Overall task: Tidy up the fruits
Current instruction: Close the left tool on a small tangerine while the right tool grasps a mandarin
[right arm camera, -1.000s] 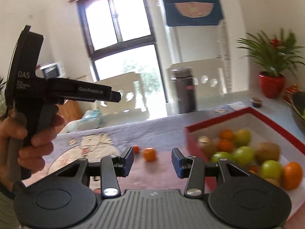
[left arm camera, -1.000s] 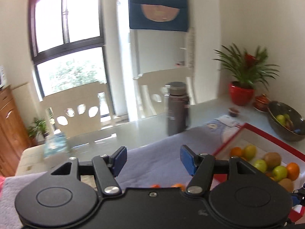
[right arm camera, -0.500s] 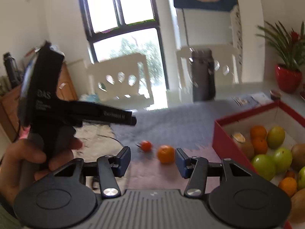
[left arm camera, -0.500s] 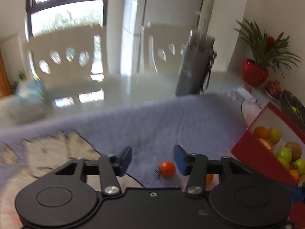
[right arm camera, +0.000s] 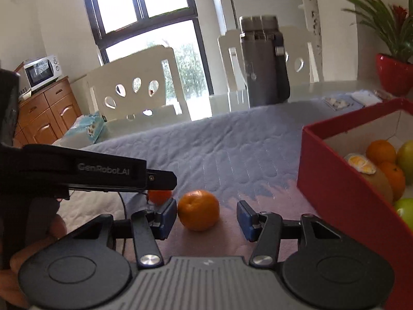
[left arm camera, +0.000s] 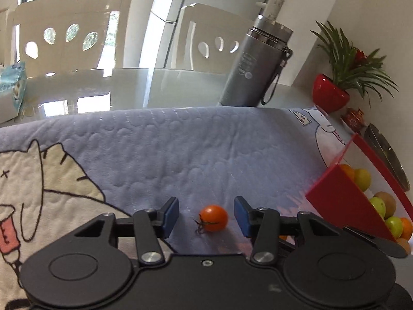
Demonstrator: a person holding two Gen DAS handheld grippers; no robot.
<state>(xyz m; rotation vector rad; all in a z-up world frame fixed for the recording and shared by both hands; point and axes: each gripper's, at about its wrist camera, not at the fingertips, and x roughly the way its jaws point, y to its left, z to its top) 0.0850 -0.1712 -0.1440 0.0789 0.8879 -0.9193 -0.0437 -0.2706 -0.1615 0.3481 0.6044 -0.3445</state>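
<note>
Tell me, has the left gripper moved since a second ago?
Yes. The left gripper has come down toward the blanket: the window filled its view before, and now the small tomato lies between its fingers, untouched; they have just been closing.

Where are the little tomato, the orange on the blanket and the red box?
little tomato [left arm camera: 213, 217]: left wrist view, middle of its round skin.
orange [right arm camera: 198, 213]: right wrist view, middle of its front side.
red box [right arm camera: 343, 180]: right wrist view, bare red outer wall.
</note>
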